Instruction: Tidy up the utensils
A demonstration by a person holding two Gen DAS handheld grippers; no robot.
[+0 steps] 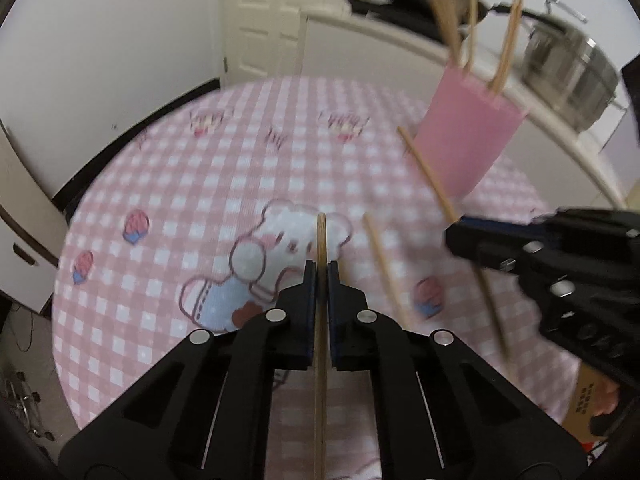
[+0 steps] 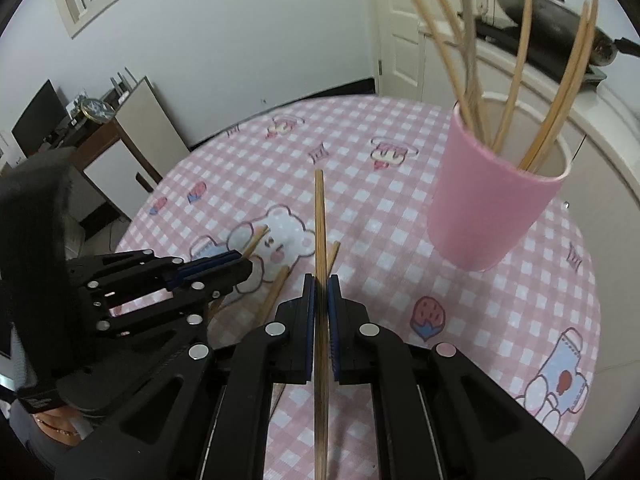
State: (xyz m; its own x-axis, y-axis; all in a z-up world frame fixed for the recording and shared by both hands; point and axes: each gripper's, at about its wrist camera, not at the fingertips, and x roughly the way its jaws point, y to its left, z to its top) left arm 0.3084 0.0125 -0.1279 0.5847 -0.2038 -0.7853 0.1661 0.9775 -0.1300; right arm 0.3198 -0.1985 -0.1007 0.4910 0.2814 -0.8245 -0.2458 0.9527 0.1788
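Chopsticks are the job: each gripper, left (image 1: 321,276) and right (image 2: 321,280), has its jaws clamped on one stick (image 1: 321,240) (image 2: 319,216), lengthwise, so it can drop end-first into the cup (image 2: 492,200). More sticks (image 1: 384,268) lie on the counter (image 2: 400,240) nearby.

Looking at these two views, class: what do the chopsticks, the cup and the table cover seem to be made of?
Chopsticks: pale tan, matte, faint lengthwise grain; probably bamboo or wood.
Cup: smooth, even pink, thin rim; likely plastic, possibly silicone.
Table cover: pink check with printed bears, slight sheen; woven cloth or vinyl, unclear.
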